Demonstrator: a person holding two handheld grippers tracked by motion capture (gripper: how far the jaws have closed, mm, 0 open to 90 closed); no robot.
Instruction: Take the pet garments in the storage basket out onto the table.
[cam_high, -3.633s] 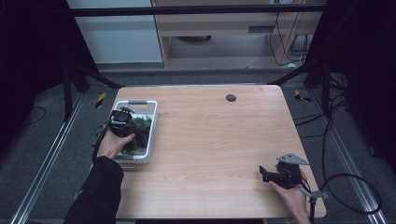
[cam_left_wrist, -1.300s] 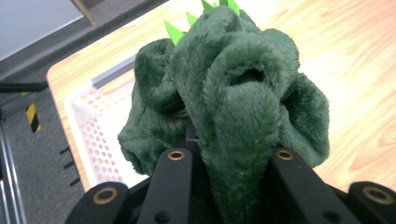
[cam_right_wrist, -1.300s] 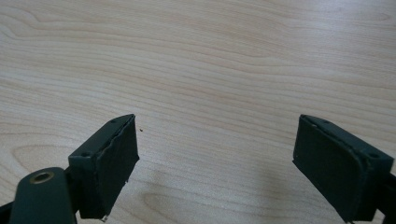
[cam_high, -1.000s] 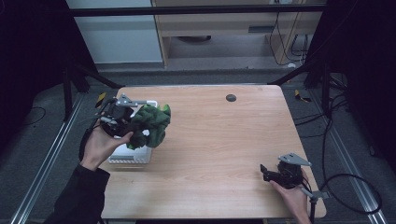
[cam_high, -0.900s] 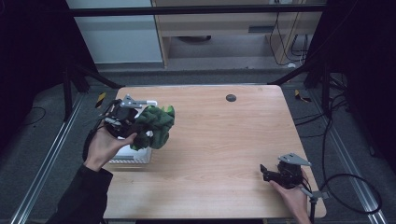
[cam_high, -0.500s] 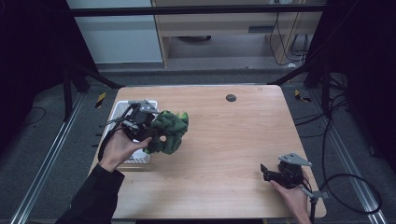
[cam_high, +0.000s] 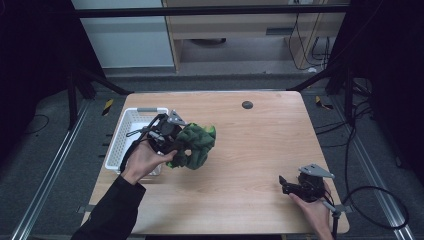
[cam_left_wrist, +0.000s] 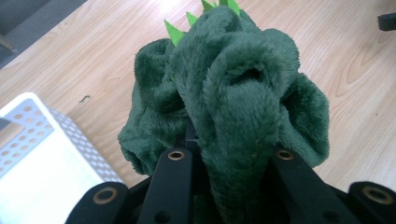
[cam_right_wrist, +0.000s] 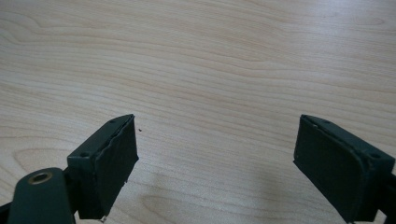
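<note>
Lots of bare tabletop (cam_high: 250, 150) right of the white basket (cam_high: 131, 131). Just the green plush toy (cam_high: 196, 145) blocking beside the basket.

Black tongs (cam_high: 175, 145) with brass-ringed screw holes, grey 3-cornered plate, trailing black cable; black sleeve (cam_high: 112, 210).

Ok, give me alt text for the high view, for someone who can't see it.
A person's left tongs grip a dark green plush toy with light green spikes, held just right of a white perforated basket at the left of a wooden table. The right tongs rest open near the table's front right corner, holding nothing.
</note>
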